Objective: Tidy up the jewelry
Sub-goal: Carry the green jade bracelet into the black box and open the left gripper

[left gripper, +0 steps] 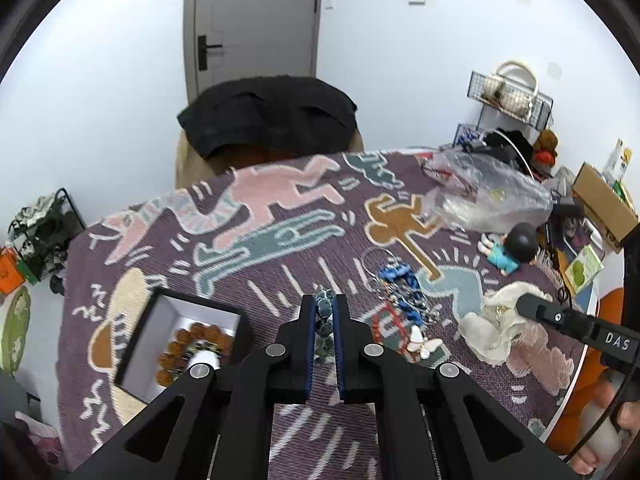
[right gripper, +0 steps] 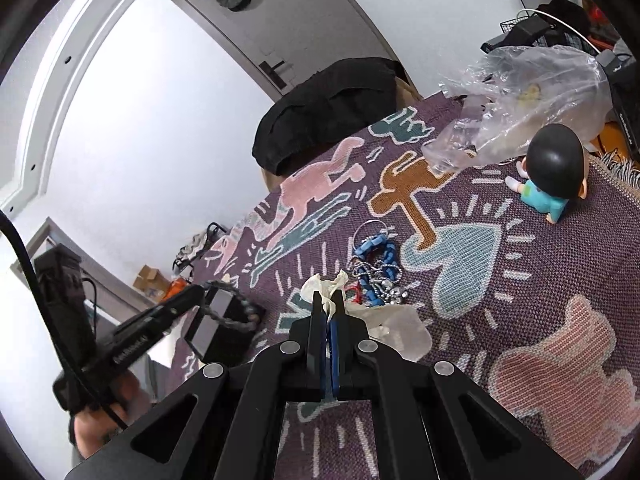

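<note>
My left gripper (left gripper: pixel 324 300) is shut on a dark blue-grey bead bracelet (left gripper: pixel 325 312), held above the rug beside an open black box (left gripper: pixel 176 316) that holds a brown bead bracelet (left gripper: pixel 192 340). In the right wrist view the bracelet (right gripper: pixel 236 312) hangs over the box (right gripper: pixel 216 332). My right gripper (right gripper: pixel 329 298) is shut on a white sheer pouch (right gripper: pixel 392 332), lifted a little off the rug. A pile of jewelry (left gripper: pixel 404 292) with blue beads, chains and a red piece lies mid-table; it also shows in the right wrist view (right gripper: pixel 376 268).
A patterned purple rug (left gripper: pixel 280 248) covers the round table. A clear plastic bag (left gripper: pixel 480 192), a doll figure (left gripper: pixel 512 248) and clutter stand at the right. A chair with black cloth (left gripper: pixel 268 116) is behind the table. White butterfly pieces (left gripper: pixel 424 344) lie by the pile.
</note>
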A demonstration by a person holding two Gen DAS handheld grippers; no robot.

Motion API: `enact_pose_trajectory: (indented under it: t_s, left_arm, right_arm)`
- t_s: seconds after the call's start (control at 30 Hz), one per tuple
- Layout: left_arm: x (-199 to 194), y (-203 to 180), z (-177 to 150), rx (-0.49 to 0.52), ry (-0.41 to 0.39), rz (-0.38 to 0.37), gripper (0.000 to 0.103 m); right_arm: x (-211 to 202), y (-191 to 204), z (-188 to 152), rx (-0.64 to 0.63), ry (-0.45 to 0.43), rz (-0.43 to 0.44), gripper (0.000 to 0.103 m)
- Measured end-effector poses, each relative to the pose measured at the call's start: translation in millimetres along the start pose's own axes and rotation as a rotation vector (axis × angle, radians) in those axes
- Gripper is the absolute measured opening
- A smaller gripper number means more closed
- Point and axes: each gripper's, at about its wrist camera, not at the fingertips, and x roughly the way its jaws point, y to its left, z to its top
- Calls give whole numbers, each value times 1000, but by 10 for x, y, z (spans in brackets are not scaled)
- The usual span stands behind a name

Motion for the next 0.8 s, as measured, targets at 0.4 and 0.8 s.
enact_pose_trajectory:
  t_s: [0.4,0.8]
  left_arm:
    - [-138,496,17,-68,-27,59,9]
    - [-59,781,-87,-121,-17,86,9]
  right_arm:
    - [45,114,-29,-20,13,-1,3]
    - [136,214,-51,-38,31,-9,3]
